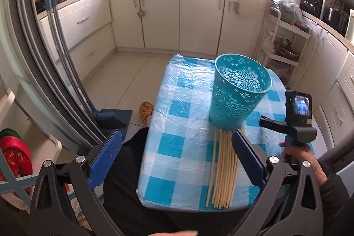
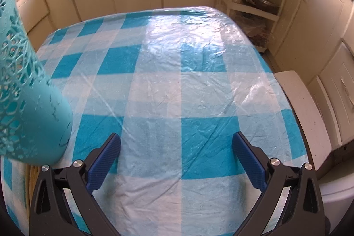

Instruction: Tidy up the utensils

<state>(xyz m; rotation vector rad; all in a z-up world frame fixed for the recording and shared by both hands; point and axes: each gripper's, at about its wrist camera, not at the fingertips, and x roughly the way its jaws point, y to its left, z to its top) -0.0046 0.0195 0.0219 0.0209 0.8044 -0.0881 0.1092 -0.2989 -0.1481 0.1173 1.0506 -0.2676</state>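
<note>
Teal basket (image 1: 239, 92), lacy floral cut-outs; blue-white checked tablecloth (image 1: 177, 143); pale wooden chopsticks (image 1: 223, 167).

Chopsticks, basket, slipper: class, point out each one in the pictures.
Chopsticks (image 1: 222, 169), left wrist view, middle of the bundle.
Basket (image 1: 234, 98), left wrist view, its outer wall.
Slipper (image 1: 146, 111), left wrist view, its patterned top.

Each gripper (image 1: 177, 154) has black triangular frame arms with cut-outs, silver round screws and blue textured pads (image 1: 106, 158). The right gripper (image 2: 176, 160) matches. The person wears a dark sleeve (image 1: 336, 187), dark trousers and a yellow patterned slipper (image 1: 146, 111).
</note>
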